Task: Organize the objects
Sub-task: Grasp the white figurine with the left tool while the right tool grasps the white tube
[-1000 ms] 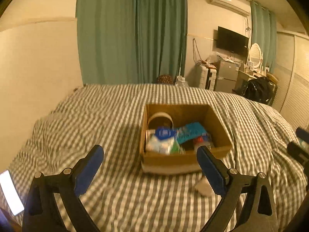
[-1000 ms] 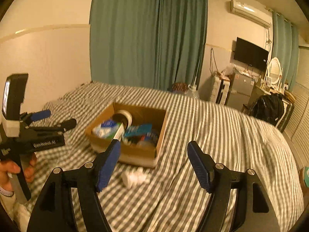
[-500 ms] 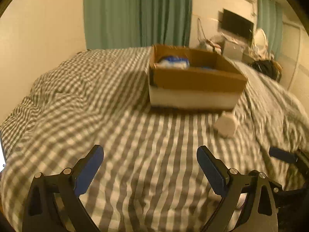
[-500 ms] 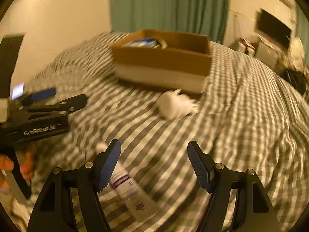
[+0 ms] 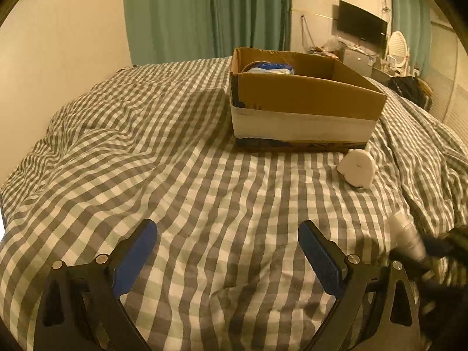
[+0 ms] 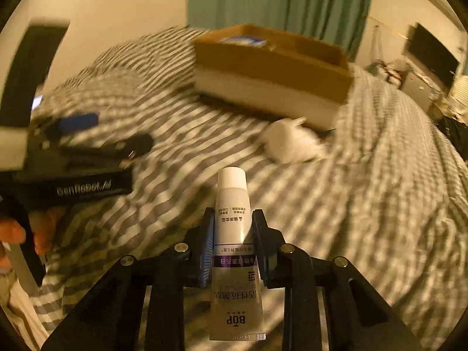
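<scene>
Item: white squeeze tube with purple band (image 6: pixel 236 234), cap forward, pinched mid-body between my right jaws. My left gripper (image 5: pixel 228 251): jaws spread, empty. Brown cardboard box (image 6: pixel 272 67) ahead; white, seemingly plush lump (image 6: pixel 288 143) between. Risk: soft, slick tube slides out during transfer.

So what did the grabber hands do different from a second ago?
The right gripper came down from above the bed, closed on the white tube lying on the checked blanket, and now holds it, cap forward. The left gripper dropped low too, but stayed open and empty. The cardboard box and the small white thing beside it stayed put.
</scene>
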{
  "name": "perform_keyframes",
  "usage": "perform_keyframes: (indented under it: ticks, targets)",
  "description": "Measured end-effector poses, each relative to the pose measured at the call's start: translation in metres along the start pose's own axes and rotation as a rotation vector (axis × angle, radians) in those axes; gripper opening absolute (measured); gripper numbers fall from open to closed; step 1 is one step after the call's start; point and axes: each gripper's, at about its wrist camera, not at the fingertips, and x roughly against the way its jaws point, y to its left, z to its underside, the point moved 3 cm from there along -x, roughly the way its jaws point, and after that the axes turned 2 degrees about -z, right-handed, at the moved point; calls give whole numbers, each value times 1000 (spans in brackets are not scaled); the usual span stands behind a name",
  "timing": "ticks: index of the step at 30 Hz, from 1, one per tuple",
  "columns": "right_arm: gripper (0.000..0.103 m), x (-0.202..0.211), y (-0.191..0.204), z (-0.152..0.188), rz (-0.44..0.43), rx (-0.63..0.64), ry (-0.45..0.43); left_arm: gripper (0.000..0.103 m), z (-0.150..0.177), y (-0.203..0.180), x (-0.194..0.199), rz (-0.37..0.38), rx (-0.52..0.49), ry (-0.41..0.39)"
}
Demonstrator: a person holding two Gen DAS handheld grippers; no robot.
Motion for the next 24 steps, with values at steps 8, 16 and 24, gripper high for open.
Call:
perform_keyframes:
  ticks: [8, 16, 24]
  targets:
    - [25, 27, -87, -29, 120, -159, -49, 100, -18, -61, -7, 105, -69, 5]
    - [25, 28, -152, -42, 147, -279, -93, 100, -56, -126, -53, 178, -71, 46]
    - [25, 3, -160, -20, 107, -301, -13, 93, -58, -163, -104, 165, -127, 135]
